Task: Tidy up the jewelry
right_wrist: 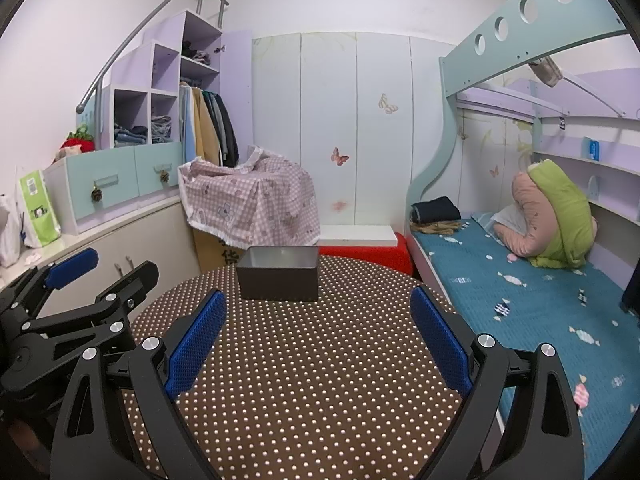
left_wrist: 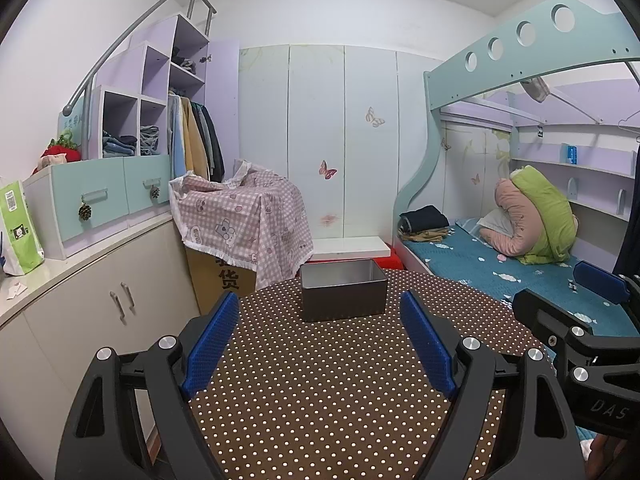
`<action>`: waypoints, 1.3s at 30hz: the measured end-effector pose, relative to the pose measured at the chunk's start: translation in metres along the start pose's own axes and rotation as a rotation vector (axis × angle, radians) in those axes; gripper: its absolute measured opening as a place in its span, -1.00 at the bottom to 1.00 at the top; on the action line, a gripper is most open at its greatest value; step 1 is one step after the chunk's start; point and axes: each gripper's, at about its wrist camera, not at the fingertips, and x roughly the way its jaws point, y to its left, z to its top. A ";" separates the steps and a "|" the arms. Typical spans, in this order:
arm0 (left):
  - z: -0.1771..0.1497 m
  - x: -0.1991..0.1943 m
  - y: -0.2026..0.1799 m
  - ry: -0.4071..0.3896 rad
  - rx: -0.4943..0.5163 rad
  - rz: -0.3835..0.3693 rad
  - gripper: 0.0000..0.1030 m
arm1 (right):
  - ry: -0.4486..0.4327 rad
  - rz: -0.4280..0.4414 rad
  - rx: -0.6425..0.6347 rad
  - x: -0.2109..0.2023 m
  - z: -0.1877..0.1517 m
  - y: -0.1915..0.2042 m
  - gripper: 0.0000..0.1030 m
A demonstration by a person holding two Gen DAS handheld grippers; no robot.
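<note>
inside of the metal box [left_wrist: 343, 290] mostly hidden behind its near wall in both views; floor of it not visible, contents cannot be told. near edge of the dotted worktop [right_wrist: 312, 380] cut off by the bottom of the picture and covered by the hand-held gripper frames. right hand-held gripper [left_wrist: 576, 300] cut off at the right edge of the left view. print on the green bag [left_wrist: 18, 224] too small to read.

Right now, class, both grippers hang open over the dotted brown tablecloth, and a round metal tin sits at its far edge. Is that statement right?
Not quite. The metal tin is rectangular, not round; the left wrist view shows its straight walls and corners. The rest holds: the left gripper and right gripper both hang open over the dotted brown tablecloth, with the tin at the far edge.
</note>
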 end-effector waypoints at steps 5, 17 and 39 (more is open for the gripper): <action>0.000 0.000 0.000 0.001 0.001 0.000 0.56 | 0.000 -0.001 0.002 0.000 0.000 -0.001 0.75; 0.000 0.000 -0.001 0.001 0.000 0.000 0.56 | 0.002 -0.002 0.002 0.000 -0.001 -0.002 0.75; -0.001 -0.001 -0.003 0.004 -0.008 0.002 0.56 | 0.006 -0.001 0.002 0.000 -0.002 -0.006 0.75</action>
